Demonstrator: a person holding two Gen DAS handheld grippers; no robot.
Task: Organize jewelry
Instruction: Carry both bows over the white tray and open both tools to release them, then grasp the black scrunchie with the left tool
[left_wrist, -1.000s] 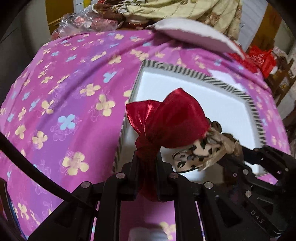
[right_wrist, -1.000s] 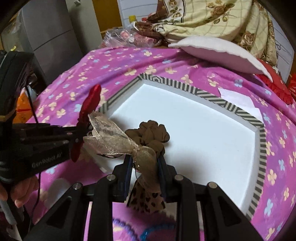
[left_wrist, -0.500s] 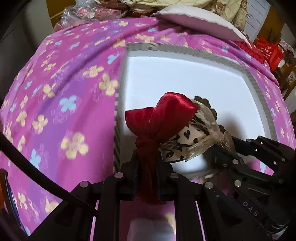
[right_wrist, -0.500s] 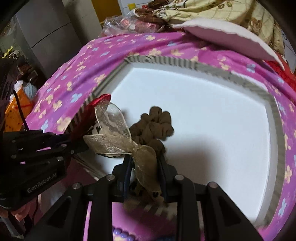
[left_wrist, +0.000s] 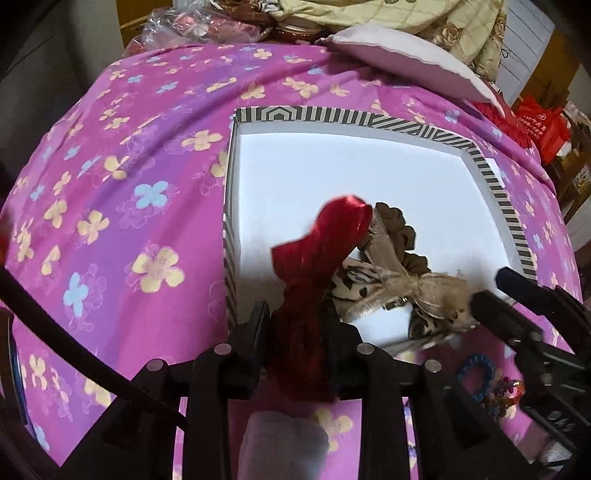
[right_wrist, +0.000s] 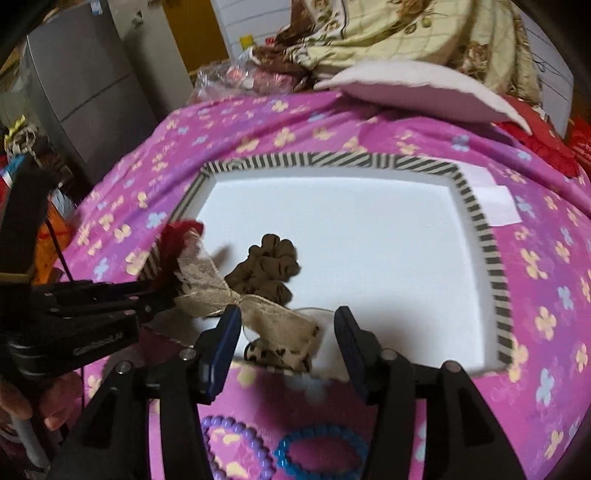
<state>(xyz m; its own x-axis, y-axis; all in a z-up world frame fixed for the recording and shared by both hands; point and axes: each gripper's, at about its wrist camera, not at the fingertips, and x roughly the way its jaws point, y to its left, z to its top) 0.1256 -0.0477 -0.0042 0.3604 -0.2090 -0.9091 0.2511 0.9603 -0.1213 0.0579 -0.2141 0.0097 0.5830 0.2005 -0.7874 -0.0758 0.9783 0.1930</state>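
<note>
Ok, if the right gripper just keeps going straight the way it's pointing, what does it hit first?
Most likely the beige leopard-print bow, lying between the opening jaws of the right gripper at the box's near edge; the brown scrunchie sits just beyond, though depth is unclear.

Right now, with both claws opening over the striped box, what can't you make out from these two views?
- Left claw, left view: the red satin bow fills the gap and is motion-blurred, so pad contact is unclear.
- Leopard-print bow, right view: its lower part overlaps the striped box near wall, so what it rests on is unclear.
- Blue bead bracelet, right view: partly behind the right claw frame.
</note>
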